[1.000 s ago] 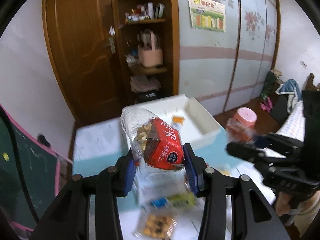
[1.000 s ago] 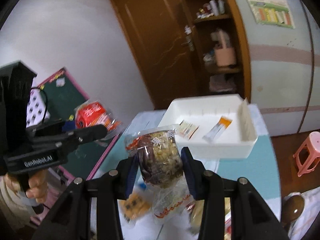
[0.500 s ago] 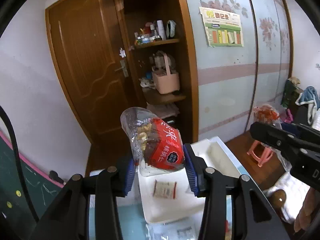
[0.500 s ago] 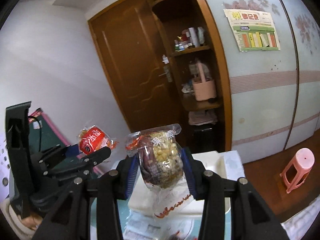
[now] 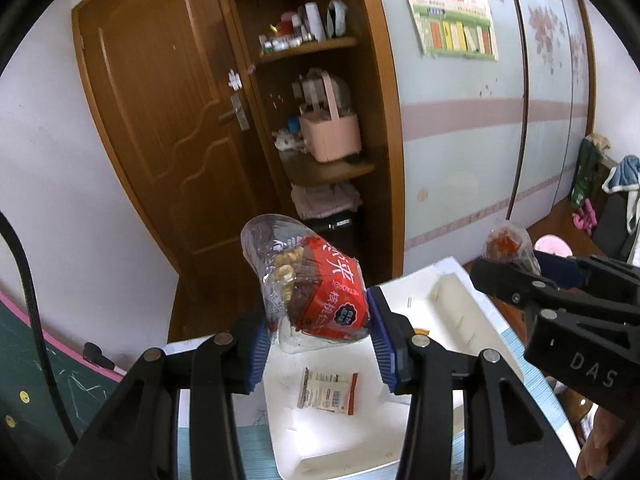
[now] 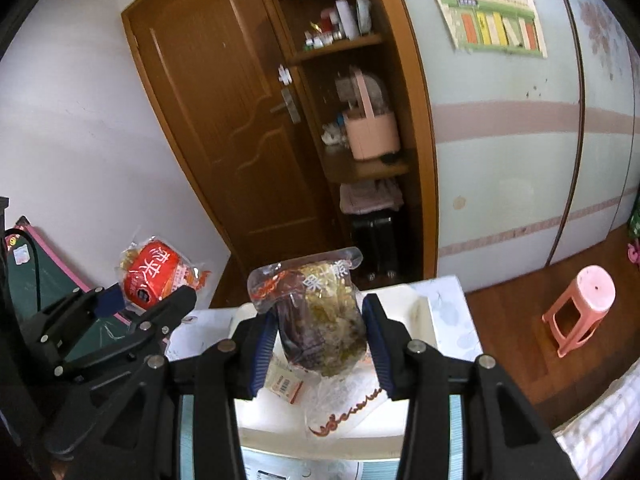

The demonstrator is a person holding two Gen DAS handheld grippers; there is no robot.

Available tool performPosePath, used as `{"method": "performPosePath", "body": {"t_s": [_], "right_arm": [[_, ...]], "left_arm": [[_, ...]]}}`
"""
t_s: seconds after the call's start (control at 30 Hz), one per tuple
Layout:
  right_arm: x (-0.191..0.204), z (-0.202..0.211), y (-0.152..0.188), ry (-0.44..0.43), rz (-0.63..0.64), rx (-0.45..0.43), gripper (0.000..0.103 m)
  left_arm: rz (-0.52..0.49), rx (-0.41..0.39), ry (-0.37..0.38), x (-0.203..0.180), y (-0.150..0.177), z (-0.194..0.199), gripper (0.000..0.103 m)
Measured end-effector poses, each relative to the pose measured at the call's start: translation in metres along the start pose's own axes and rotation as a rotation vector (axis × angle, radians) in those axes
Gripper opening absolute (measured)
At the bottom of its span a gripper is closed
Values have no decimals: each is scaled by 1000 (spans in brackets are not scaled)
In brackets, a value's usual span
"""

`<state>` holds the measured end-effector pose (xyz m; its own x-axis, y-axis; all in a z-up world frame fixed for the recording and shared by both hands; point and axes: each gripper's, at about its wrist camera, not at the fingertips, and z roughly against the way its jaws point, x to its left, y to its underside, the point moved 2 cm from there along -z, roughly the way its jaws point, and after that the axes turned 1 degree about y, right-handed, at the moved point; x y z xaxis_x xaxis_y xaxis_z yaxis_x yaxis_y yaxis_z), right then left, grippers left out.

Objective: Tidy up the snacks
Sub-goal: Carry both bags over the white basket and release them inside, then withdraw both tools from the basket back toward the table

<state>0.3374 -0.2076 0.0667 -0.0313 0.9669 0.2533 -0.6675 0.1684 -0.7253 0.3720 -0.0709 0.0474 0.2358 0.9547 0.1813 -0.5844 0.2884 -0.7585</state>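
1. Grippers, two, hand-held; left gripper [image 5: 318, 344] clamped by its blue pads on the red nut packet [image 5: 320, 292]; right gripper [image 6: 320, 344] clamped likewise on the clear nut packet [image 6: 320, 316]; both packets carried in the air, upright between the jaws, neither touching anything below.
2. Table [image 6: 456, 312], pale patterned top with a teal strip at the near edge; bears the tray.
3. White tray [image 5: 440, 292], shallow, walled, directly beneath and ahead of both grippers; the destination, by my reading of the task.
4. Red nut packet, held over the tray's left part; clear window at top, red label lower down.
5. Clear nut packet, held over the tray's near middle; dark and pale contents visible.
6. Clear wrapper with red scrollwork [image 6: 348, 408], lying in the tray under the right gripper.
7. Small sachet [image 5: 328, 392], white with a red edge, lying flat on the tray floor just below the left gripper.
8. Step in hand, as judged: carry-over complete or nearly so; both packets poised for deposit.
9. Next move, as judged: lower each packet toward a bare patch of tray floor, clear of sachet and wrapper; part the jaws; keep the two grippers from colliding, since they stand close side by side.
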Motion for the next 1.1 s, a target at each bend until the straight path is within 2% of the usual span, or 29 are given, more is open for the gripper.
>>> {"method": "performPosePath", "body": {"t_s": [0.4,0.5,0.6,0.67,0.83,1.1], "right_arm": [[-13,-66,19,42,-31,124,44],[-14,-79,26,52,-31,155,44],[-14,-88,32,64,-35,189,47],[-14,-93,34,62,-43,210,48],[-14,-91,35,52,-68,207,66],[-7,-78,31,82,-51,192,70]], "left_arm": [[29,143,12,-4,39,-76,46],[39,167,4,-2,47,-87,52],[47,179,-8,2,52,-94,70],[55,199,-17,6,56,-96,99],[62,209,-20,13,58,-97,101],[103,212,5,24,58,-82,101]]}}
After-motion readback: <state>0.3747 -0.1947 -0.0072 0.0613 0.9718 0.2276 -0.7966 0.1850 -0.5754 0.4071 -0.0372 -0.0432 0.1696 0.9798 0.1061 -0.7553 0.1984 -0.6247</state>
